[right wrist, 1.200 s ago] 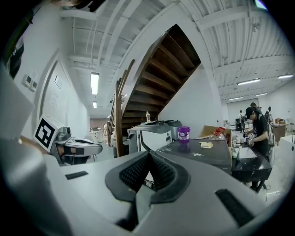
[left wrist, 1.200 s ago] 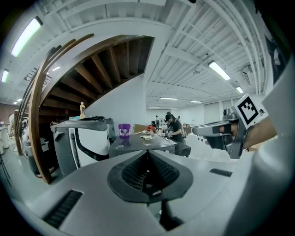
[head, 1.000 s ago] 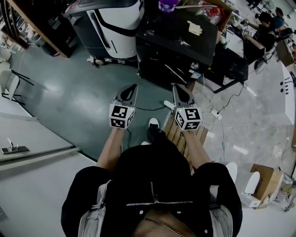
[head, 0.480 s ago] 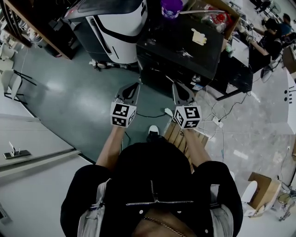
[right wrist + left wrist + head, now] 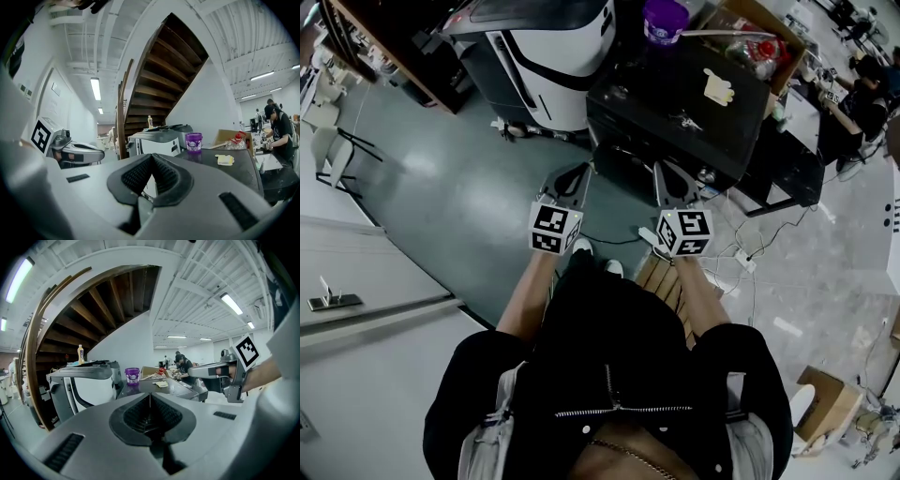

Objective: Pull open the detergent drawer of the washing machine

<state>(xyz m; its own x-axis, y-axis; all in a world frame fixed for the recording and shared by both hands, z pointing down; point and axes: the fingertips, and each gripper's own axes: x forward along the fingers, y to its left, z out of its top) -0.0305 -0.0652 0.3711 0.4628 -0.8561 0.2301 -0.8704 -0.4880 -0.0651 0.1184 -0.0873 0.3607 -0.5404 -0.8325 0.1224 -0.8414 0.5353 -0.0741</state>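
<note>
Head view: the left gripper and right gripper sit side by side before the person, each with fingers together on nothing. Just beyond stands the black washer, a purple tub on top; its drawer cannot be made out.

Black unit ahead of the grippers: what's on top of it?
On the black unit's top: a purple tub at the far edge and a pale yellow item. What lies under them, and the tub's inside, can't be seen.
</note>
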